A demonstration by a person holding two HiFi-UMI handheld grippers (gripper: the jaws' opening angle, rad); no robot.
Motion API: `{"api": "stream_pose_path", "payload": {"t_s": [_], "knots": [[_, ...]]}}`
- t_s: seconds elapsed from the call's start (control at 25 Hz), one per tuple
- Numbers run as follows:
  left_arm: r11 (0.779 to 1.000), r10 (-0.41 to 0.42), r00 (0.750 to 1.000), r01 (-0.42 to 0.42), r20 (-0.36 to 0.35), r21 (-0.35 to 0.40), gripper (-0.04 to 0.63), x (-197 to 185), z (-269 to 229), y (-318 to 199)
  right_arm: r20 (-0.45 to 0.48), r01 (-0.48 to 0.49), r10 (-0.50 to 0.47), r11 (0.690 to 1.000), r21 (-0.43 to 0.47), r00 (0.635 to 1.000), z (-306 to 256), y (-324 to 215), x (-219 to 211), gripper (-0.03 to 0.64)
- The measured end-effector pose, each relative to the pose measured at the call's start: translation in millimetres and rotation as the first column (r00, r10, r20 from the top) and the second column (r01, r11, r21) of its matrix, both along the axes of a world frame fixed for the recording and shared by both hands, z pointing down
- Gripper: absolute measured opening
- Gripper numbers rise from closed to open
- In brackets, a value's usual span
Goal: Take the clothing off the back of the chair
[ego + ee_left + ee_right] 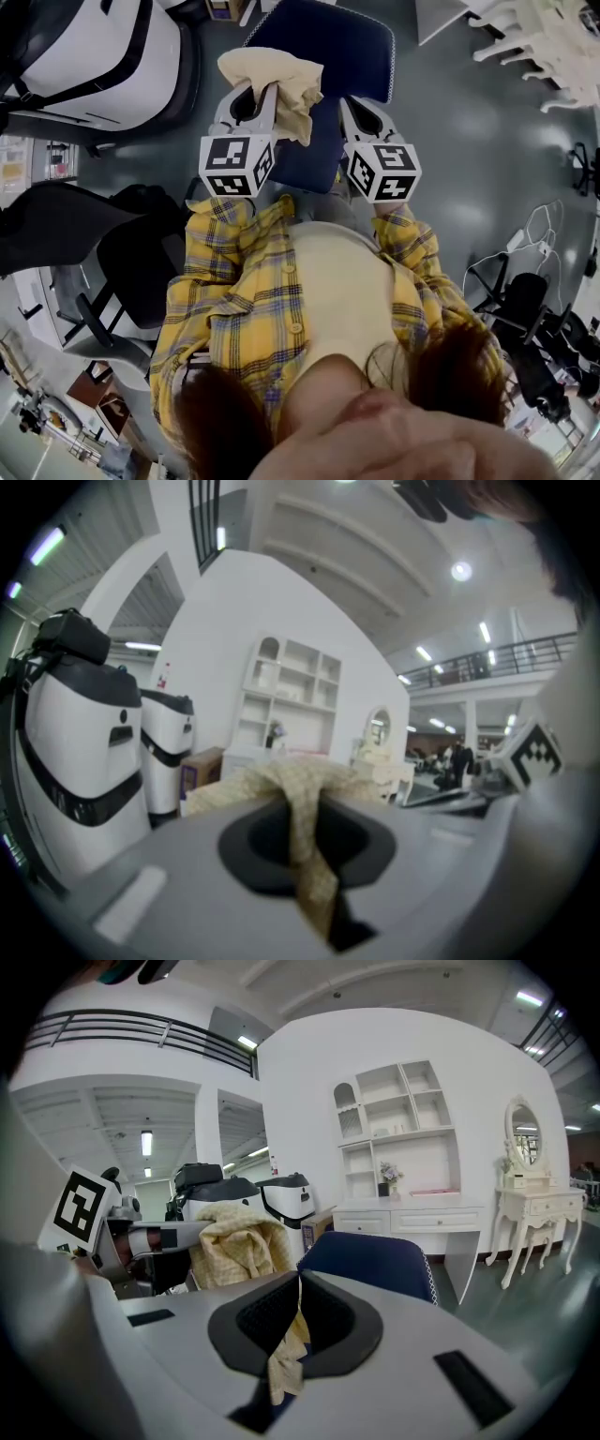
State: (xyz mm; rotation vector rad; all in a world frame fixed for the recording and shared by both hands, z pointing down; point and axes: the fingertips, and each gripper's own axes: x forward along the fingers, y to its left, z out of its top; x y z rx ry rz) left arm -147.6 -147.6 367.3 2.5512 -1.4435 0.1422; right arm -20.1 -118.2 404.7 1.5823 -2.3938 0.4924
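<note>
A pale yellow checked piece of clothing (272, 70) hangs bunched in the air in front of the blue chair back (347, 47). My left gripper (267, 89) is shut on a fold of it; in the left gripper view the clothing (272, 780) runs down between the jaws of the left gripper (305, 803). My right gripper (349, 103) is beside it on the right, and in the right gripper view the right gripper (298, 1283) pinches a narrow strip of the same fabric. There the bulk of the clothing (234, 1241) hangs to the left of the blue chair (370, 1260).
Two large white machines with black bands (103, 47) stand at the upper left. A black chair (122, 253) is close on the left. White furniture (544, 37) is at the upper right, and black equipment with cables (534, 347) at the right. A white dresser with a mirror (525, 1204) stands behind.
</note>
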Motion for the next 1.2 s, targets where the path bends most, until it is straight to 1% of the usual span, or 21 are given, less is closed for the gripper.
{"api": "stream_pose_path", "payload": {"t_s": [0.28,0.56,0.88,1.2], "knots": [[1.0,0.004,1.0,-0.004,-0.003,-0.026,0.031,-13,9,20,0.005,-0.021,0.021,1.0,-0.007,1.0,3,15,-7,0.015],[0.999,0.006,1.0,-0.005,0.024,-0.04,0.031,-22,19,42,0.004,-0.042,0.042,0.999,-0.016,0.999,5,30,-7,0.014],[0.997,0.007,1.0,-0.008,-0.004,-0.076,0.031,-25,26,65,0.004,-0.046,0.046,0.999,-0.025,0.999,6,41,-7,0.014],[0.997,0.011,1.0,-0.011,0.006,-0.083,0.031,-33,31,81,0.006,-0.049,0.049,0.998,-0.032,0.999,11,48,-15,0.012]]}}
